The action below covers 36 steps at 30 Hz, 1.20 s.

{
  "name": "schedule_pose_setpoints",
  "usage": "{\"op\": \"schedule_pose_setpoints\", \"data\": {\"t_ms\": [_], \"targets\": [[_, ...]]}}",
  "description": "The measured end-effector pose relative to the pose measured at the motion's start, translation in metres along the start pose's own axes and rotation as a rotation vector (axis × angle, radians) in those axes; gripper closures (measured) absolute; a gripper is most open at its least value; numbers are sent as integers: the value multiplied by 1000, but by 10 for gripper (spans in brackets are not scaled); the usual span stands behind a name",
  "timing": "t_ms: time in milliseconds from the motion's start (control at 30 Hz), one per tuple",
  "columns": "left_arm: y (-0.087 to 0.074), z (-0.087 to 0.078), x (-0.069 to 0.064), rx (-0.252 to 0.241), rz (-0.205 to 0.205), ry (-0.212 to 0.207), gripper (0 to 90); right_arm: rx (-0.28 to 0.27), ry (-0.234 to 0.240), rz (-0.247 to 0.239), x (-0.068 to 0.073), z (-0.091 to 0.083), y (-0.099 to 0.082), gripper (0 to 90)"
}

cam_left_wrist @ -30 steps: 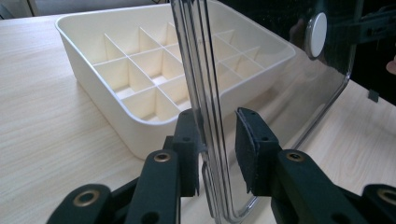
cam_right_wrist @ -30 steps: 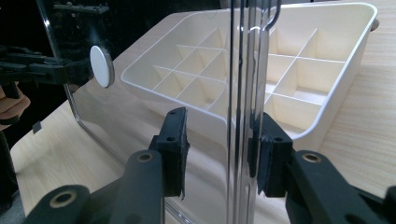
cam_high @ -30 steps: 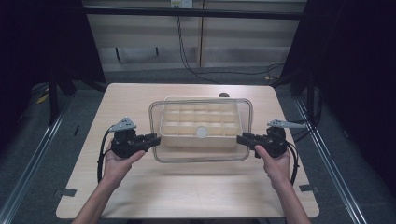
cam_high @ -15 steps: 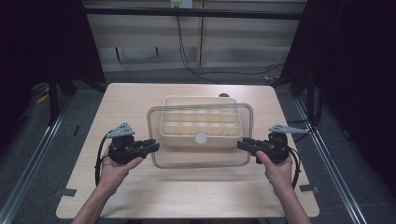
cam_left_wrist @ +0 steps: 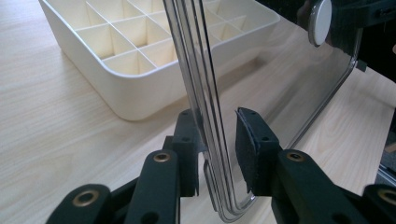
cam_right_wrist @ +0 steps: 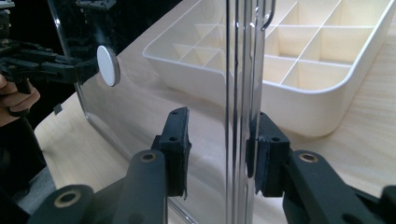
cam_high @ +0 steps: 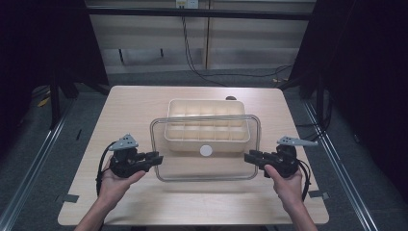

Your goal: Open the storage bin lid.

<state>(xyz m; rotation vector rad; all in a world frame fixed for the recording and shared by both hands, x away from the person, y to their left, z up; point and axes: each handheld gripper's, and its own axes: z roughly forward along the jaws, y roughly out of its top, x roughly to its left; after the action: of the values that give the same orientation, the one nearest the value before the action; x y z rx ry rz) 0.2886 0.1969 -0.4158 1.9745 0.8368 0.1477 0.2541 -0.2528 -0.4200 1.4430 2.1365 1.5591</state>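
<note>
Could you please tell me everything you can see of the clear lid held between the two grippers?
The clear lid is a transparent, plastic-looking rectangle with rounded corners, a raised ridged rim and a small round white knob at its centre. It is off the cream compartment tray, held roughly level above the table, overlapping the tray's near half. The left gripper has its fingers around the left rim, the right gripper around the right rim; gaps show beside the rim in both gripper views.

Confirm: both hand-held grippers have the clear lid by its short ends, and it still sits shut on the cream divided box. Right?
Not quite. The clear lid is off the cream divided box, held nearer the person; the high view shows the box's far half uncovered. The left hand-held gripper and right hand-held gripper are at its short ends.
</note>
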Motion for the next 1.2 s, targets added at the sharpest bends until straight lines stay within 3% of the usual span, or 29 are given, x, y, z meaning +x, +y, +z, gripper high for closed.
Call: {"op": "schedule_pose_setpoints", "data": {"t_ms": [133, 867, 1200], "targets": [[-4, -2, -2, 3, -20, -1, 703, 8, 1, 8, 3, -1, -5, 628], [-30, -12, -12, 70, 21, 4, 695, 57, 24, 7, 17, -1, -30, 639], [-42, -7, -15, 85, 8, -6, 696, 95, 21, 19, 16, -1, -49, 636]]}}
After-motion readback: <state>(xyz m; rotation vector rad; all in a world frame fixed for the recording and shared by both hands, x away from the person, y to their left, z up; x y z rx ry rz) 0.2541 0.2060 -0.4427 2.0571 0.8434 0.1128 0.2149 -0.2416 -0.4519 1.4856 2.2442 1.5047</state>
